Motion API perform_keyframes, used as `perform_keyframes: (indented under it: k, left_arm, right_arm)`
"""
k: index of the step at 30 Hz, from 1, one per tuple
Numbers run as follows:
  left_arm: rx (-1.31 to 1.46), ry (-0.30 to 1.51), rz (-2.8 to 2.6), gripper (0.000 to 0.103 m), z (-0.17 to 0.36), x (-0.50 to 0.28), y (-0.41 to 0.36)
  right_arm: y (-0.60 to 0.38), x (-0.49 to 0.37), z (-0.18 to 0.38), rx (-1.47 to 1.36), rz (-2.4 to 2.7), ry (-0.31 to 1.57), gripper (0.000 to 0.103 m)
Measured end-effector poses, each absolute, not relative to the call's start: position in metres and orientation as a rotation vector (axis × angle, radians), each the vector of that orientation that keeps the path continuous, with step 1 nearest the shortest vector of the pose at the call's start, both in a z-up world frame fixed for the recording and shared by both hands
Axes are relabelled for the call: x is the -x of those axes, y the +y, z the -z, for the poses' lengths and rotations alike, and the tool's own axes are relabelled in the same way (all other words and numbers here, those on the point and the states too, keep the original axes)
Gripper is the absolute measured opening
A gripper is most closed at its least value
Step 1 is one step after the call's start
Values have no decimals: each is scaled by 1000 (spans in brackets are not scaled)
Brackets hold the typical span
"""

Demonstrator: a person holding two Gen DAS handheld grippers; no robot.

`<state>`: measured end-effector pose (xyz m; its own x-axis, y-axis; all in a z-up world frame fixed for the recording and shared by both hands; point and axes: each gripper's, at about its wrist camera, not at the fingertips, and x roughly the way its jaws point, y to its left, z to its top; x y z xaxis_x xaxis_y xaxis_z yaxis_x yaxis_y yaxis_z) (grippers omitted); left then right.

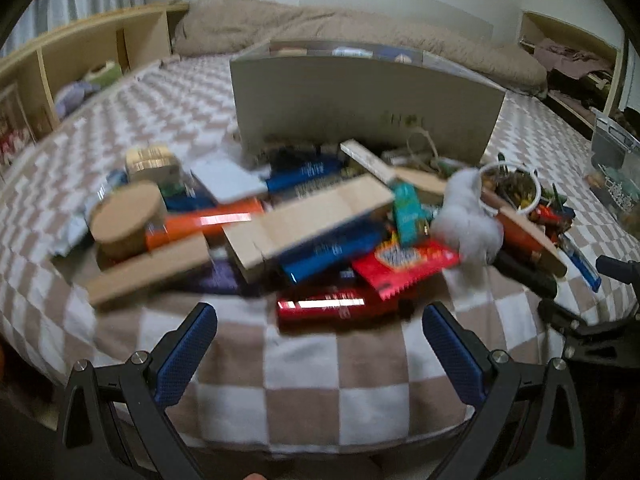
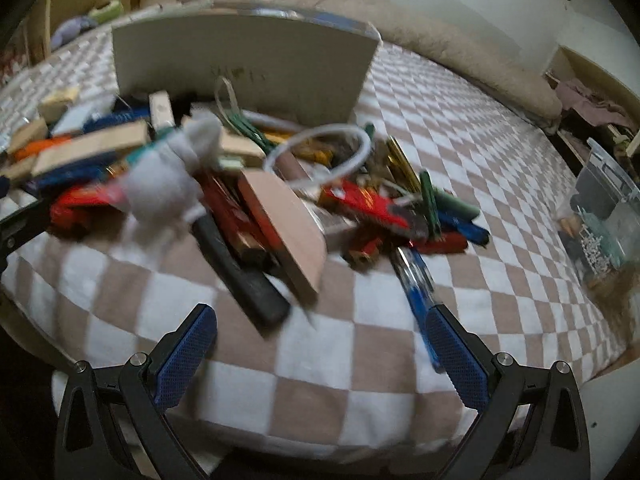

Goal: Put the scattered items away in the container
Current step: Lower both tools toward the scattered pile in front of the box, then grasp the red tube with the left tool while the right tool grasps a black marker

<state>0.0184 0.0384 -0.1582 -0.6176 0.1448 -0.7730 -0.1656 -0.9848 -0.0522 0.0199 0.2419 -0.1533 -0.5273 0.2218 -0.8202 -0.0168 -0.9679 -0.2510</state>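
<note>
Left wrist view: left gripper [image 1: 320, 330] and right gripper [image 2: 320, 330] both gape, empty. Clutter pile [image 1: 320, 220] lies before the container [image 1: 360, 104] at twelve o'clock. Blurry, but start probably with the nearest red packet [image 1: 324, 304].

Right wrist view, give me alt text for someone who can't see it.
An open right gripper hovers over a checkered blanket before a blurred heap of scattered items: blue pen, grey plush toy, white ring. Behind stands the pale box.

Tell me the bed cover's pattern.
The bed cover is a beige-and-white checkerboard, clearest in the right wrist view.
</note>
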Motion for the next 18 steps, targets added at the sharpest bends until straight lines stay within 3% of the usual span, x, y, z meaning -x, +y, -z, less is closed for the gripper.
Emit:
perform_keyframes:
  k: [18]
  left_arm:
    - [1332,19,-2736,103,175,-1,56]
  right_arm:
    - [300,-23,147,1412,-2635,-27,103]
